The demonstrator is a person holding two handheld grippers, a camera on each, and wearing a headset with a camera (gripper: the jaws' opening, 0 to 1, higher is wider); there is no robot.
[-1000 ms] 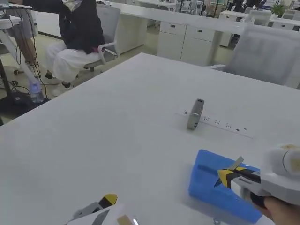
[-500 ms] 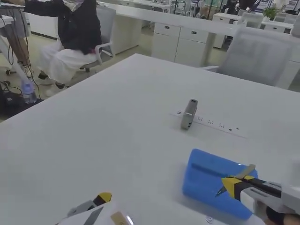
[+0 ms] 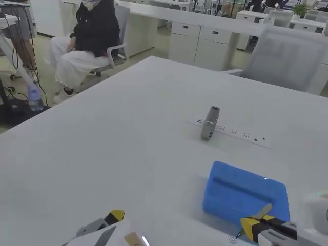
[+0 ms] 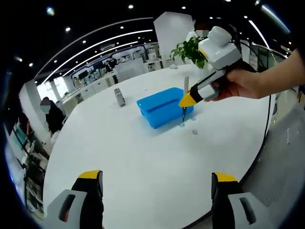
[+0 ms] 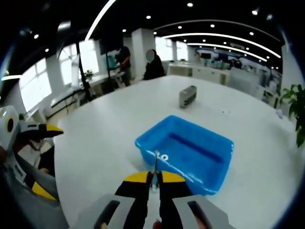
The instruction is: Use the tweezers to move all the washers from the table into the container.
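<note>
The blue container (image 3: 245, 190) sits on the white table (image 3: 128, 138), and in the left gripper view the container (image 4: 164, 106) lies past two washers (image 4: 181, 125) on the tabletop. My right gripper (image 3: 251, 225) is shut on the tweezers (image 3: 264, 211) just in front of the container's near wall. A washer (image 3: 233, 238) lies on the table beside it. Seen from the left, the right gripper (image 4: 189, 99) points the tweezers (image 4: 184, 113) down above the washers. Along its own jaws (image 5: 152, 176), a pale ring (image 5: 164, 157) shows beside the tweezers' tip (image 5: 155, 160). My left gripper (image 4: 157, 177) stands open, its yellow tip (image 3: 117, 218) low on the left.
A small grey device (image 3: 210, 123) stands upright mid-table beside a row of flush sockets (image 3: 236, 133). A person sits on a chair (image 3: 120, 31) beyond the table's far left edge. A grey office chair (image 3: 287, 56) stands at the far right edge.
My right gripper has drawn back with the tweezers from above the container to its near side, lower toward the table. The left gripper has stayed put. The head camera has shifted slightly.
</note>
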